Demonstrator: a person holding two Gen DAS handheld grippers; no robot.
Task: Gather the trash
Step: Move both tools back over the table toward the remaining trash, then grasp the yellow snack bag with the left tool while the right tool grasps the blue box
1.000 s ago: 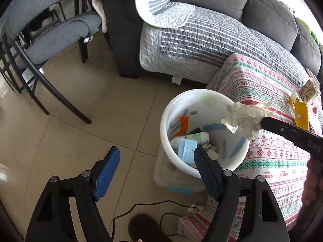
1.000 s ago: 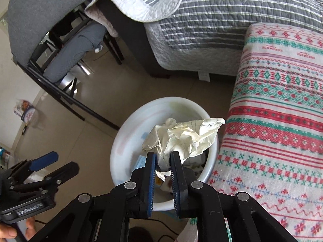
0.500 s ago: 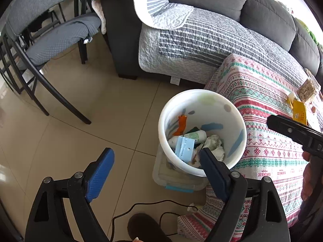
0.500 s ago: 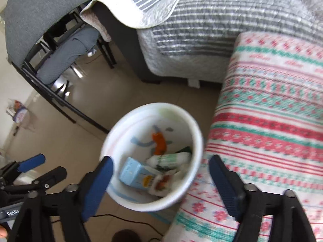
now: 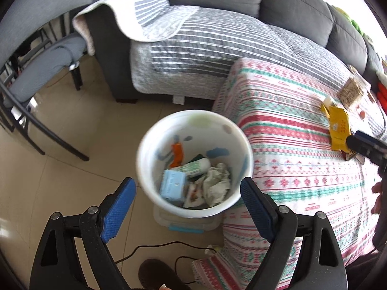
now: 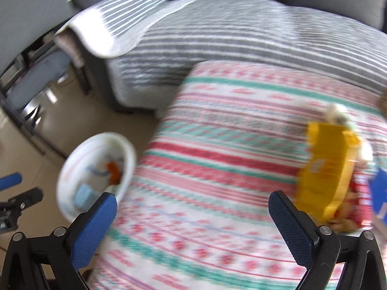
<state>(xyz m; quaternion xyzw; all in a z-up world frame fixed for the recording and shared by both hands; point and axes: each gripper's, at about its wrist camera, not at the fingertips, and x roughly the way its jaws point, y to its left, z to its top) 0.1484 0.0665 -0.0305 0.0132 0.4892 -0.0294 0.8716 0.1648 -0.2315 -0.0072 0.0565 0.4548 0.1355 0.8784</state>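
The white bin [image 5: 193, 130] stands on the tiled floor [image 5: 60, 181] just beside the patterned cloth [image 5: 290, 145]. In it I see crumpled paper [image 5: 216, 184], a pale blue carton [image 5: 173, 184], a white tube [image 5: 196, 165] and something orange [image 5: 177, 153]. My left gripper [image 5: 187, 197] is above the bin, blue pads spread wide, holding nothing. My right gripper [image 6: 193, 209] is over the cloth, pads wide apart and empty, with a yellow packet [image 6: 326, 166] lying beside its right pad, though that view is blurred.
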